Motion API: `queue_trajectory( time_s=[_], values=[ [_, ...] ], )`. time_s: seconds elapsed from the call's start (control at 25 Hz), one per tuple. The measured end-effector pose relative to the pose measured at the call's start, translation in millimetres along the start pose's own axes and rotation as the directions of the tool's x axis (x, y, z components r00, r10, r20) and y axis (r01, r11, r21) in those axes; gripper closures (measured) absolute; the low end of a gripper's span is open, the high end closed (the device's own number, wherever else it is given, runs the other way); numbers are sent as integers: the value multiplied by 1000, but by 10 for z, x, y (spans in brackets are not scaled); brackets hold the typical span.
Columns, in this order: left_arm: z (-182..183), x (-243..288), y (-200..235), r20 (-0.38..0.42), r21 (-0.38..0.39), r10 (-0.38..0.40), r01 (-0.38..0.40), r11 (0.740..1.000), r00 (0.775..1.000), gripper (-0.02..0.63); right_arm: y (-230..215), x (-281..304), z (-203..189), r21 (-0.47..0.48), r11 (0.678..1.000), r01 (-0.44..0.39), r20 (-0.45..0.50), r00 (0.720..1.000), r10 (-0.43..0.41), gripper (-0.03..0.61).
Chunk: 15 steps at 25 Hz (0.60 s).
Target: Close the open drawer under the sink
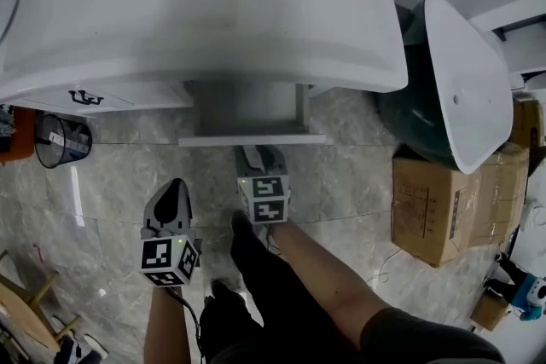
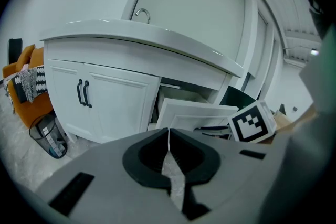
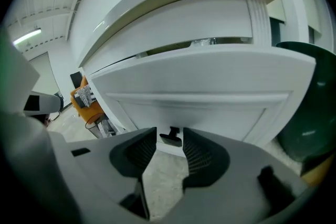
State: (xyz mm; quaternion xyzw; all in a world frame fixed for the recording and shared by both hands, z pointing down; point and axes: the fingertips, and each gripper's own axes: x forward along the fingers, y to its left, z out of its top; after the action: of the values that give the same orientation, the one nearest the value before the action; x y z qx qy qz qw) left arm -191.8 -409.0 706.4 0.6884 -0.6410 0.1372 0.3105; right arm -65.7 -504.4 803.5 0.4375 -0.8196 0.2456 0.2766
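Observation:
The white sink point(image 1: 213, 4) spans the top of the head view. Below it the white drawer point(image 1: 250, 108) stands pulled out, its front panel point(image 1: 252, 140) toward me. My right gripper point(image 1: 258, 154) is just in front of that panel. In the right gripper view the right gripper point(image 3: 169, 137) is open, the drawer front point(image 3: 210, 94) fills the view, and its small black handle point(image 3: 170, 137) sits between the jaw tips without being pressed. My left gripper point(image 1: 175, 185) hangs lower left over the floor. In its own view the left gripper point(image 2: 168, 131) is shut on nothing, with the drawer point(image 2: 191, 113) ahead.
A black wire wastebasket point(image 1: 61, 140) stands left of the cabinet. The cabinet doors point(image 2: 105, 102) have black handles point(image 2: 84, 93). Cardboard boxes point(image 1: 431, 205) and a dark green tub point(image 1: 418, 115) with a white basin point(image 1: 461, 81) crowd the right. An orange chair point(image 2: 21, 81) is far left.

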Motion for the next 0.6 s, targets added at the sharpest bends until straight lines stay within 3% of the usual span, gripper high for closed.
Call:
queue_trajectory(
  time_s=[0.32, 0.6],
  values=[
    [14, 24, -48, -3, 5, -18, 18, 1000, 1000, 595, -18, 70, 15, 11, 1000, -19, -34, 999, 19, 439],
    [58, -16, 56, 3, 4, -2, 2, 1000, 1000, 594, -91, 237, 226, 13, 1000, -8, -6, 1000, 8, 439]
  ],
)
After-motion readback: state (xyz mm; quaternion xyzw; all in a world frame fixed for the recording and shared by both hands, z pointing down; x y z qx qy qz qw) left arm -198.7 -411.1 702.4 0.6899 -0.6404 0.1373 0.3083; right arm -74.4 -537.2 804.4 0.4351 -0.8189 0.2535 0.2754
